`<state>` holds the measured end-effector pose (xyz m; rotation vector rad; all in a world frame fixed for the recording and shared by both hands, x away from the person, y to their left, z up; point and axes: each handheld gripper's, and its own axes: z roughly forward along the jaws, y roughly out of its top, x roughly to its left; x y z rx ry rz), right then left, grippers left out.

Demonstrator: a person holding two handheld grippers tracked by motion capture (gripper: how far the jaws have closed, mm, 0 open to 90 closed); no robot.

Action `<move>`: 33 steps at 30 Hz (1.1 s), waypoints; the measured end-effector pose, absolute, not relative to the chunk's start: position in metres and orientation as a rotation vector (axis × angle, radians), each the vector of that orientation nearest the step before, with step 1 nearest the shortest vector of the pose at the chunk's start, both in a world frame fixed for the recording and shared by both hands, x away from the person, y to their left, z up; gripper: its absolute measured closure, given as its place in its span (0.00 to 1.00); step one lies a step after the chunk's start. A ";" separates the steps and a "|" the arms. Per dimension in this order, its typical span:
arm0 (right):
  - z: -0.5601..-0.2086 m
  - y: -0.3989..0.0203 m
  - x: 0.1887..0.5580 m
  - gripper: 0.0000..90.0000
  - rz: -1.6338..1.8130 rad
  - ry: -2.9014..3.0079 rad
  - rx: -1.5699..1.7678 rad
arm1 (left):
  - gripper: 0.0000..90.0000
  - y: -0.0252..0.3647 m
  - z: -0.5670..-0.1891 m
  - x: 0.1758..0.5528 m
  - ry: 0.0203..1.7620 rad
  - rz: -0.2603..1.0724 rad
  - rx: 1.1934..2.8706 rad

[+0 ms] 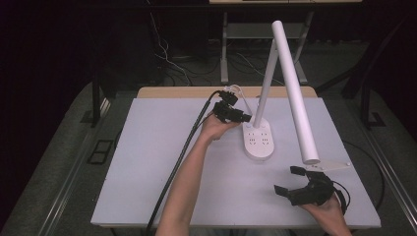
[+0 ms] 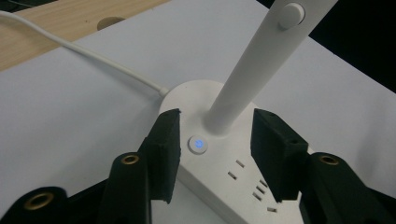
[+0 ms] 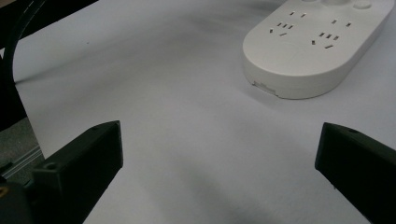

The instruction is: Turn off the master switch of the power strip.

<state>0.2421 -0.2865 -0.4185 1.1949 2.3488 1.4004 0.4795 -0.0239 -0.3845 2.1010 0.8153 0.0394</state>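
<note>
Straddling the desk lamp's base (image 2: 219, 154) at the table's (image 1: 162, 162) far middle — left gripper (image 2: 215, 140), jaws apart, nothing pinched; the lit power button (image 2: 197, 144) lies between. Right gripper (image 3: 219, 163) idles wide open. Next: likely pressing that button squarely.

- High view: above the near table (image 1: 162, 196) edge, looking forward and down.
- Left gripper view: close over the lamp base (image 2: 243, 186).
- Right gripper view: low, farther back, sharing that base (image 3: 308, 51).

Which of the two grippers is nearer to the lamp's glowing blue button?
Left. The left gripper straddles the blue button on the lamp base; the right gripper sits apart, nearer the person.
</note>
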 end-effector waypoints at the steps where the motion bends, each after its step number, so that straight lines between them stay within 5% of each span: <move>1: -0.419 -0.287 0.242 0.00 1.401 2.349 1.195 | 0.61 -0.025 -0.386 0.480 0.815 0.037 2.100; 27: -0.419 -0.287 0.244 0.00 1.403 2.359 1.189 | 0.98 -0.041 -0.411 0.488 0.881 0.023 2.052; 33: -0.419 -0.287 0.244 0.00 1.404 2.367 1.181 | 1.00 -0.045 -0.417 0.488 0.893 0.021 2.063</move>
